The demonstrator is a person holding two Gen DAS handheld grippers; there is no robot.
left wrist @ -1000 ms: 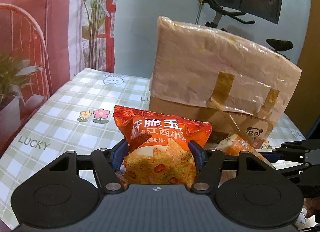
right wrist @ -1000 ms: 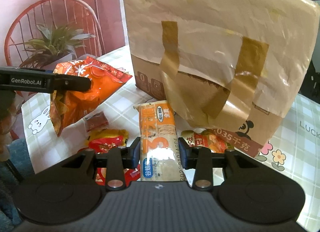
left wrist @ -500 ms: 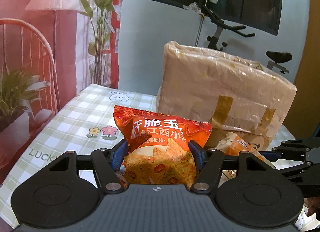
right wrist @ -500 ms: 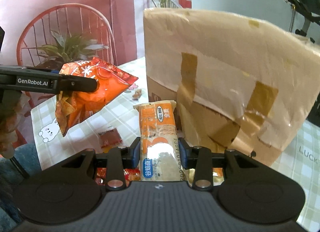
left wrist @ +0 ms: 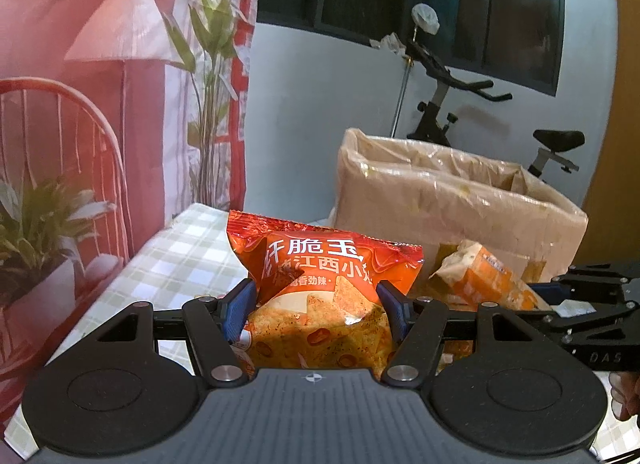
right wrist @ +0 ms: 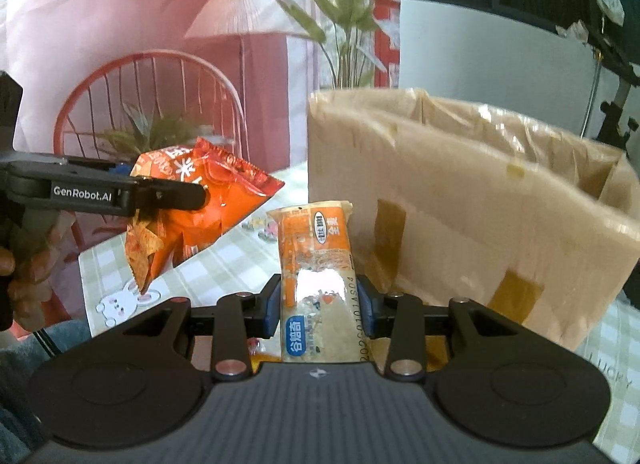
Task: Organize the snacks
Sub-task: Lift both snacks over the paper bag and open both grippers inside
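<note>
My left gripper (left wrist: 316,304) is shut on an orange-red chip bag (left wrist: 320,288), held in the air; the bag also shows in the right wrist view (right wrist: 200,208). My right gripper (right wrist: 318,304) is shut on a narrow orange and clear cracker pack (right wrist: 318,272), which also shows in the left wrist view (left wrist: 480,280). An open cardboard box lined with clear plastic (left wrist: 452,200) stands on the table just ahead of both; its top opening shows in the right wrist view (right wrist: 480,192). Both snacks hang near the box's rim height.
The table has a green checked cloth (left wrist: 188,256) with cartoon prints. A printed backdrop with a red chair and plant (right wrist: 152,104) hangs to the left. An exercise bike (left wrist: 460,104) stands behind the box.
Both grippers have risen with their snacks. The box now sits lower in both views and its open top has come into sight. The loose snacks on the table have dropped out of view.
</note>
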